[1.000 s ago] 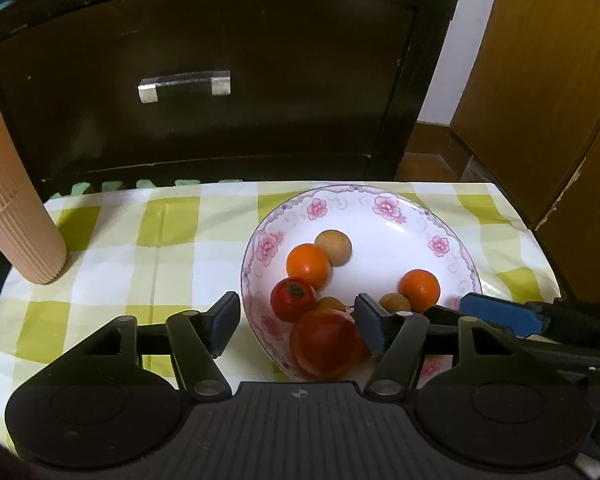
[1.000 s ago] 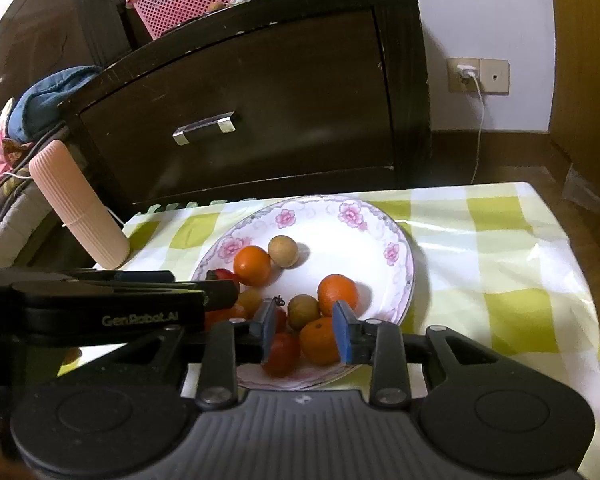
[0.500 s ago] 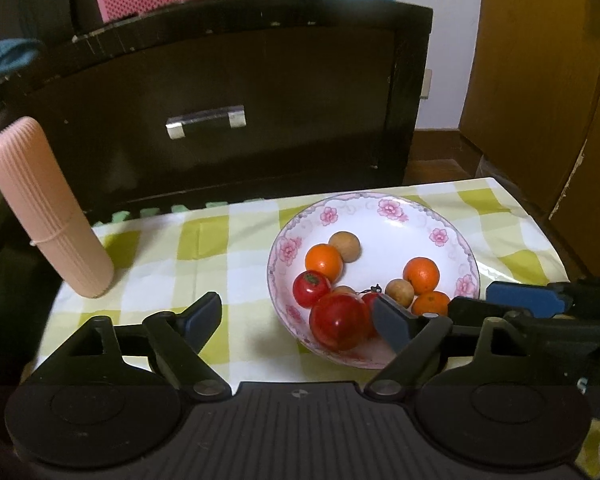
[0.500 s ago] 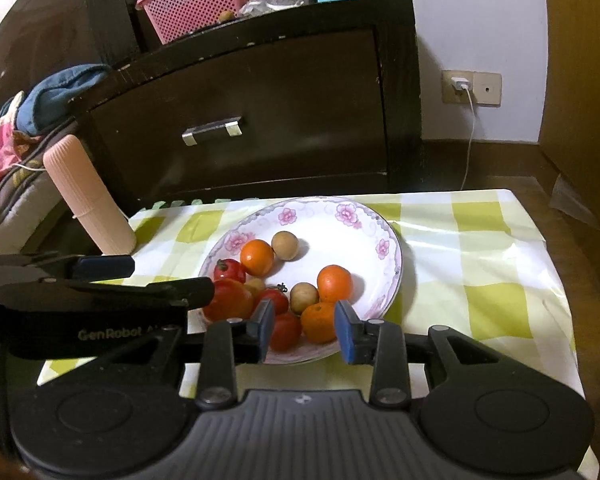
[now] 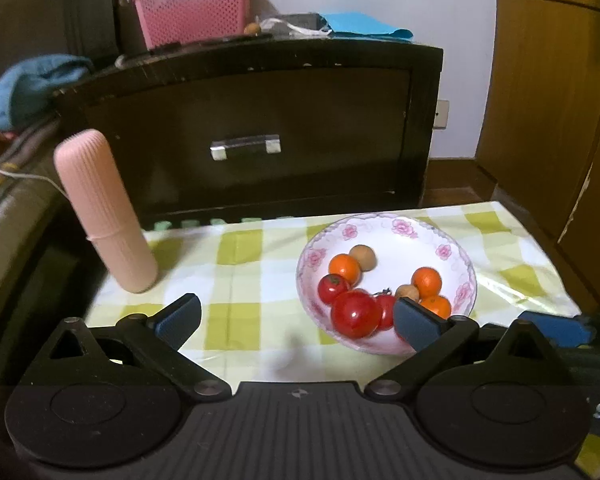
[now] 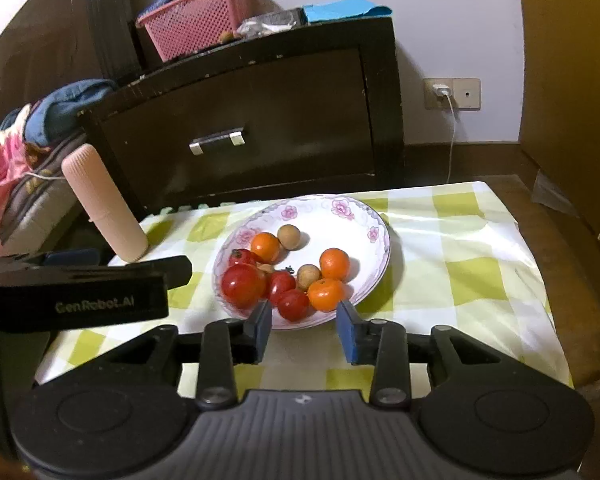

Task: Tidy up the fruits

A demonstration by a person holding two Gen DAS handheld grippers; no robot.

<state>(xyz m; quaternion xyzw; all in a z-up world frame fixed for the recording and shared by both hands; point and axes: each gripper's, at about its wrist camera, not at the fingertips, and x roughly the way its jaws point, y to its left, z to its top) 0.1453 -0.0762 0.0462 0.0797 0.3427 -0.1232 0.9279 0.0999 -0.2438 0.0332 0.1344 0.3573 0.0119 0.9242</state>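
Dim indoor light, soft blur, dark fisheye-warped corners.

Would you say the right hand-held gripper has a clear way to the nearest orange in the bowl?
Probably yes. The right hand-held gripper, jaws opening and empty, faces the orange at the bowl's near rim; nothing lies between, though a tomato crowds it.

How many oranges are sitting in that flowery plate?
3. One orange sits at the back left beside a brown fruit, one at the right, and one at the front rim. None seems hidden.
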